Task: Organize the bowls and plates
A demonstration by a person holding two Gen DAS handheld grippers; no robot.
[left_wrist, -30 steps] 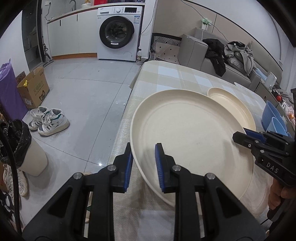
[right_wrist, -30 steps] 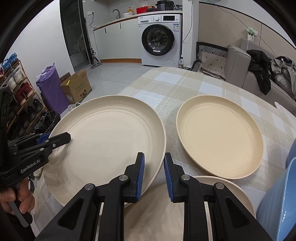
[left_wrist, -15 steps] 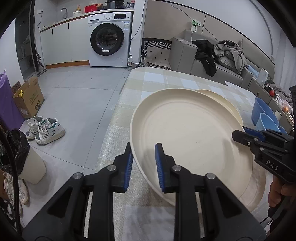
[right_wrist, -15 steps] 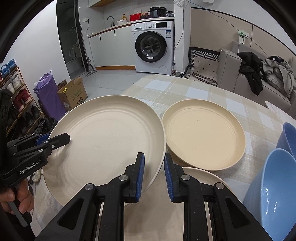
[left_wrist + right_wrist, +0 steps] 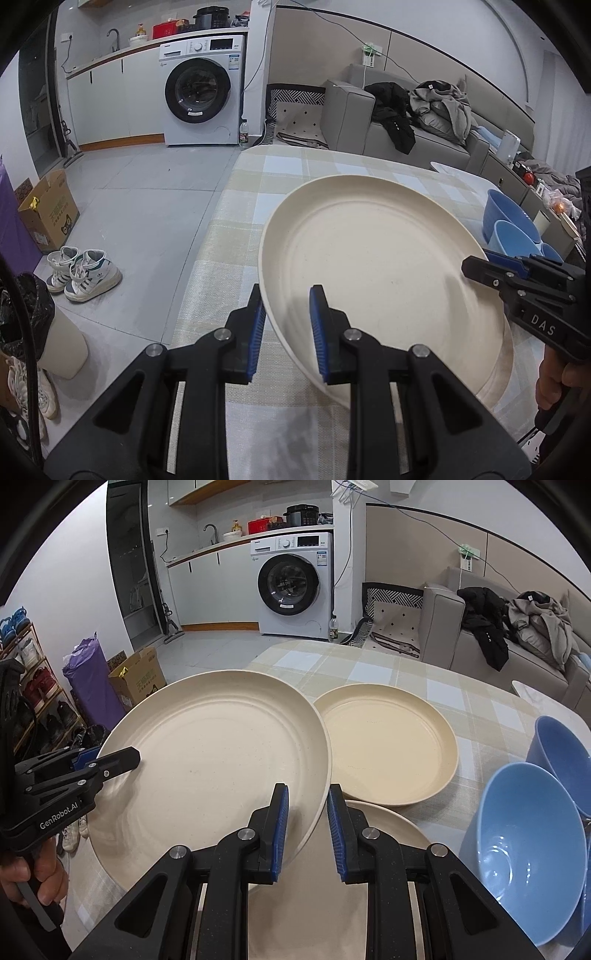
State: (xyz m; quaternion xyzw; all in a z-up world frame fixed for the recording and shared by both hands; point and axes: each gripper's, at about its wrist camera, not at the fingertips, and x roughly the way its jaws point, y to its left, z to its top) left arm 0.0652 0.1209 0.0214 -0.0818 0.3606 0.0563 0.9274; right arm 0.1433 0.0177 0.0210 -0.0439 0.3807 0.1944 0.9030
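Large cream plate [image 5: 373, 266] held between both grippers, clear of the checked tablecloth [image 5: 236, 236] and tilted, its left edge higher in the left wrist view. Left gripper [image 5: 286, 325] — jaws closed on the plate's near-left rim, one blue pad outside the rim and one on the inner face. Compared with the frames a second earlier, the plate sits higher above the table and more of the tablecloth shows beyond it; the grip on the rim is unchanged.

Right gripper [image 5: 304, 827] — jaws closed on the opposite rim of the same plate, likewise unchanged. In the left wrist view its black fingers reach the plate's right edge. A hand [image 5: 554, 373] shows below that gripper.

Second cream plate [image 5: 332, 897] lies flat on the tablecloth under the raised one; its edge shows beneath the right gripper. Smaller tan plate [image 5: 388, 742] rests on the table just beyond; a second ago it filled much of the right wrist view, and it now appears farther off and partly overlapped by the raised plate's rim.

Blue bowls [image 5: 528, 845] stand at the far right of the table, near the tan plate; far more of them is in view than a second ago.
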